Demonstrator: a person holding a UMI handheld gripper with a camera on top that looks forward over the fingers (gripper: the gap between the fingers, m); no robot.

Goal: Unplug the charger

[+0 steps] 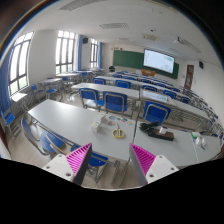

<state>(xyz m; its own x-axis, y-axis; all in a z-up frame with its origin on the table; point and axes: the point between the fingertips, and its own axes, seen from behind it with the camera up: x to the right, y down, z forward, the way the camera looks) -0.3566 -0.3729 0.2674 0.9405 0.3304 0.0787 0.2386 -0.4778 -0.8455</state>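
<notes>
My gripper (111, 160) is open and empty, held high above the floor, with its pink pads (78, 158) well apart. Beyond the fingers stands a long white table (65, 118). On it lie a small dark thing (105, 123) next to a yellowish thing (118, 131), and further right a dark flat thing (163, 131). They are too small to tell which is the charger. Nothing is between the fingers.
This is a classroom with rows of white tables and blue chairs (116, 101). A chair (45, 147) stands at the near side of the table, just ahead of the left finger. Windows (20, 65) line the left wall. A projection screen (158, 60) hangs at the far wall.
</notes>
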